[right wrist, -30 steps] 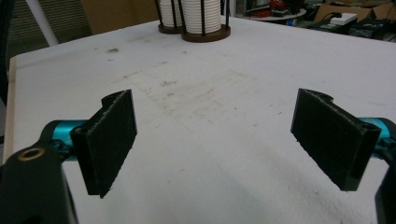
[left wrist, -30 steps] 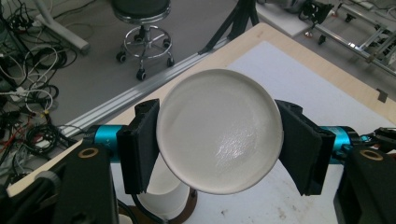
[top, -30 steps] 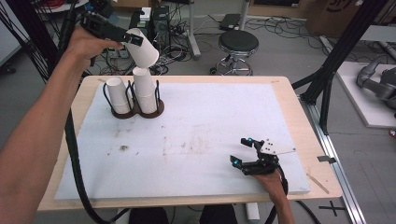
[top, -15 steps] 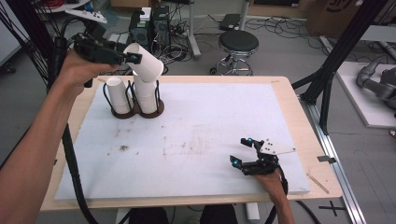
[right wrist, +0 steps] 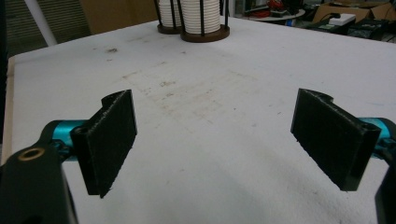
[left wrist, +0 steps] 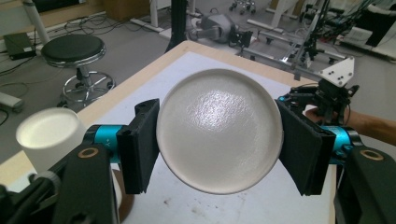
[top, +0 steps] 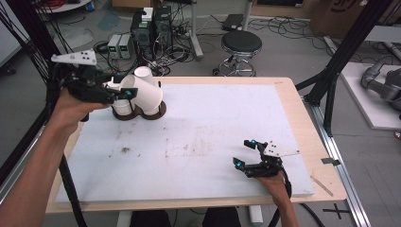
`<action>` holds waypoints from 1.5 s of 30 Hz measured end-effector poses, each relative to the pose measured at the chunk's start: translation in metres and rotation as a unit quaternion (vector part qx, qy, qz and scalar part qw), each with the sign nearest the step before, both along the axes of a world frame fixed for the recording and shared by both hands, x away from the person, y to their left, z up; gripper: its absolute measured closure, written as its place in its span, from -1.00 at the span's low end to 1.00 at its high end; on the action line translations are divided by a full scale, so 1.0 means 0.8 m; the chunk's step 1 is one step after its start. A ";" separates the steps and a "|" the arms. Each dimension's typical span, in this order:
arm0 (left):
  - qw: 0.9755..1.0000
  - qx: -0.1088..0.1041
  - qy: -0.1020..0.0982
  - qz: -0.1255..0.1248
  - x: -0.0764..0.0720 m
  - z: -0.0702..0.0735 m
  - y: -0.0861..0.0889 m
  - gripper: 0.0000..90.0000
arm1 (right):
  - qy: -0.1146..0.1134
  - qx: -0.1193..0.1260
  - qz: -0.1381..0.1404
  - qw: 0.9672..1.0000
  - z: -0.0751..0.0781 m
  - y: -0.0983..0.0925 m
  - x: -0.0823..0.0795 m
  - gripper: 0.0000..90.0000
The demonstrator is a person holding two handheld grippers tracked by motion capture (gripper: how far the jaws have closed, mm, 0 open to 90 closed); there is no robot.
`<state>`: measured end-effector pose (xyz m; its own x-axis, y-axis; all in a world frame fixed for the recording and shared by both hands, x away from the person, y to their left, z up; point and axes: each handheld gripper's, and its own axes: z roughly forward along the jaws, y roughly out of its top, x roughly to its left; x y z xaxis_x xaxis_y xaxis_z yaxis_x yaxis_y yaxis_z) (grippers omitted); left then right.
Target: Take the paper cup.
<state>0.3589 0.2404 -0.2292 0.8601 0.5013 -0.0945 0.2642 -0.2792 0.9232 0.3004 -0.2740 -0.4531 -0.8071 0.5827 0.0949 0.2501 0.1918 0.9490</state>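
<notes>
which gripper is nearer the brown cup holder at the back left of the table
Left. The left gripper, shut on a white cup, hangs just above the cup holder. The right gripper rests open near the table's front right, far across the white mat.
</notes>
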 end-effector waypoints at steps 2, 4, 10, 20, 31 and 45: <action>1.000 -0.004 0.002 -0.005 -0.006 -0.014 0.002 -0.22 | -0.003 0.000 0.000 1.000 0.000 0.000 0.000 -0.67; 1.000 -0.004 0.000 -0.007 -0.009 -0.026 0.004 -0.22 | -0.003 -0.001 0.000 1.000 0.000 0.000 0.000 -0.67; 0.999 -0.014 -0.014 -0.026 -0.019 -0.059 0.002 -0.23 | -0.001 -0.002 -0.001 1.000 0.000 0.001 0.000 -0.67; 0.998 -0.029 -0.032 -0.049 -0.035 -0.087 -0.006 -0.23 | 0.001 -0.001 -0.002 1.000 0.000 0.000 0.000 -0.67; 0.996 -0.053 -0.035 -0.067 -0.047 -0.112 -0.003 -0.23 | -0.001 -0.006 -0.008 1.000 0.000 0.002 0.000 -0.67; 0.993 -0.074 -0.039 -0.086 -0.053 -0.131 -0.008 -0.23 | 0.001 -0.001 -0.004 1.000 0.000 0.000 0.000 -0.67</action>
<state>0.3164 0.2340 -0.3337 0.9395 0.3317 -0.0856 0.1503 -0.1747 0.9731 0.3007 -0.2740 -0.4530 -0.8022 0.5894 0.0954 0.2536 0.1915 0.9482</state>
